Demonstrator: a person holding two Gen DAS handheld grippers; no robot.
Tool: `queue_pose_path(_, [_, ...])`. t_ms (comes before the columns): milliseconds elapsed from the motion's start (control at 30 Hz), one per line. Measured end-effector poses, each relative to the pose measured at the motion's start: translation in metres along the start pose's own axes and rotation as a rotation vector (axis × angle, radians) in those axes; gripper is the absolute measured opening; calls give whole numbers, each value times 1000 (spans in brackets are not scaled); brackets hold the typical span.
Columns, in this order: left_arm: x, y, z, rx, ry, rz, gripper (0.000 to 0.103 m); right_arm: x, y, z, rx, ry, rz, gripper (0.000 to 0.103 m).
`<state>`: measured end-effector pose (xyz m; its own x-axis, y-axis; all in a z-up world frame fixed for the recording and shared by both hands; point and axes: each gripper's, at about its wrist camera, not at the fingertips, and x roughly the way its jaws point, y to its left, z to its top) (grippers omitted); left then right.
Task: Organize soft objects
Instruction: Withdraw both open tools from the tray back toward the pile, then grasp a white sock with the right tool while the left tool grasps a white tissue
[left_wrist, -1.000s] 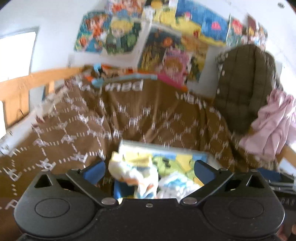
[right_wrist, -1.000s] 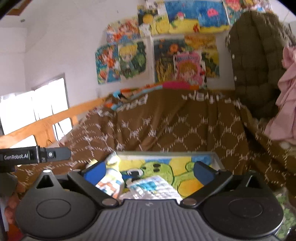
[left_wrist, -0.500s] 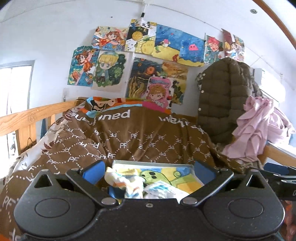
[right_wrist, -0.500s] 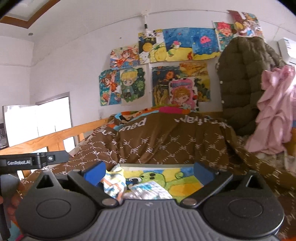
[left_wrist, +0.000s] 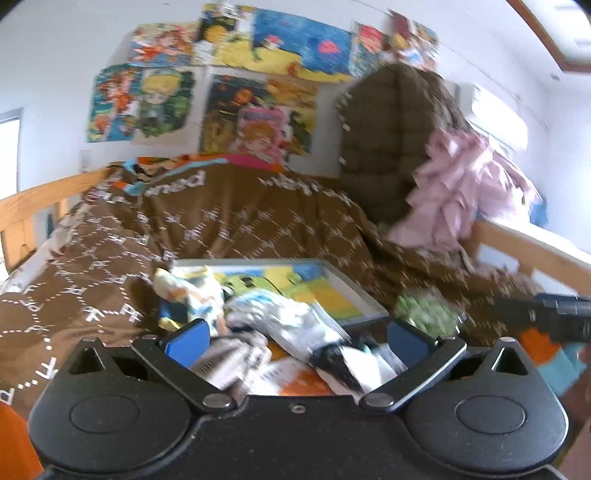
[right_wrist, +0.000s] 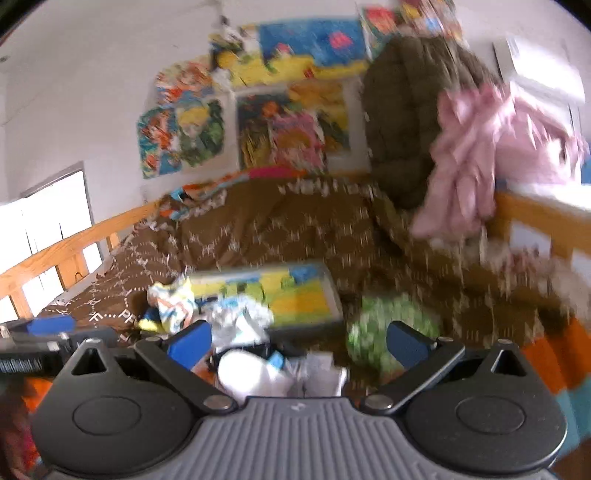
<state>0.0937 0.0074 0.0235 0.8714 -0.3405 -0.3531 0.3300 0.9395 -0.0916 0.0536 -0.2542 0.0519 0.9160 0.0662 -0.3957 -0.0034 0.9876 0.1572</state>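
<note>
Both the left gripper and right gripper have jaws spread wide, empty. A heap of crumpled white, patterned soft cloths lies on the bed between and just beyond them, partly on a shallow grey tray with a yellow-green picture.

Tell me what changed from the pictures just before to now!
Both cameras tipped down toward the bed, so more small clothes show in front of the tray, plus a green bundle beside it. The left gripper and right gripper stayed open, holding nothing. The socks on the tray lay unmoved.
</note>
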Motion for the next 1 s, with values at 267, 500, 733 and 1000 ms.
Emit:
queue_pose_path(267, [19,-17,-18,101,87,-68,102,21,-10,-8,39,102,-48,103])
queue_pose_path(500, [35,-26,-29,132,149,-106,102,39,-16,-13,82,198,-79,103])
queue_pose_path(733, [56,-36,-39,178,201,-147,102,55,-19,-18,96,268,-83,103])
queue_pose_path(1000, [82,-44,-50,245,228,-181,102,85,-23,-13,80,336,-67,103])
